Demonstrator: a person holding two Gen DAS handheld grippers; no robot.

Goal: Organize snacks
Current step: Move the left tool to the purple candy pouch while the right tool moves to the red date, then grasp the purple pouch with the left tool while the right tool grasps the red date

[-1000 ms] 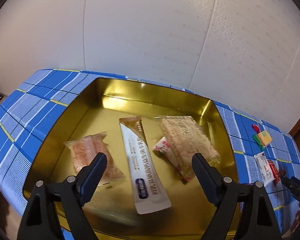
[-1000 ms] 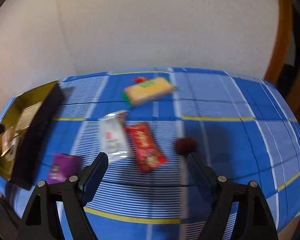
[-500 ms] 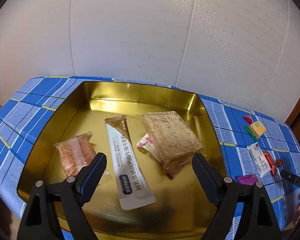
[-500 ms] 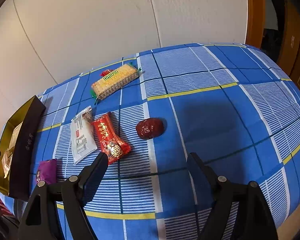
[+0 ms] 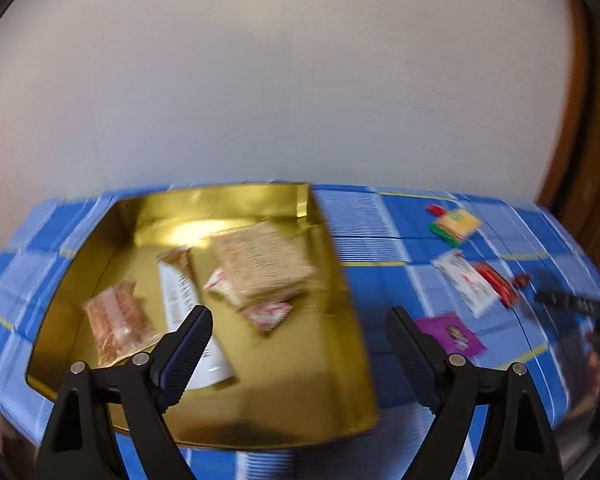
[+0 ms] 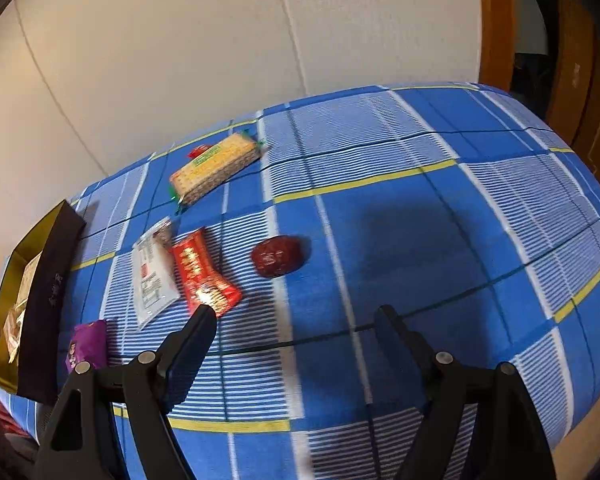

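A gold tray (image 5: 340, 360) holds an orange packet (image 5: 116, 320), a white stick pack (image 5: 180, 300) and a cracker pack (image 5: 260, 264). My left gripper (image 5: 300, 344) is open and empty above its right rim. On the blue checked cloth lie a cracker pack (image 6: 216, 168), a white packet (image 6: 152, 272), a red packet (image 6: 202, 272), a dark red date (image 6: 278, 256) and a purple packet (image 6: 86, 344). My right gripper (image 6: 292, 332) is open and empty, just in front of the date. The tray shows at the left (image 6: 12, 280).
A white wall runs behind the table. A wooden door frame (image 6: 496, 20) stands at the right. The table's right and front edges curve away near my right gripper. The other gripper's tip (image 5: 572, 304) shows at the right of the left wrist view.
My left gripper has swung right, so the tray has slid left in view and the loose snacks show more. My right gripper has moved closer to the date.
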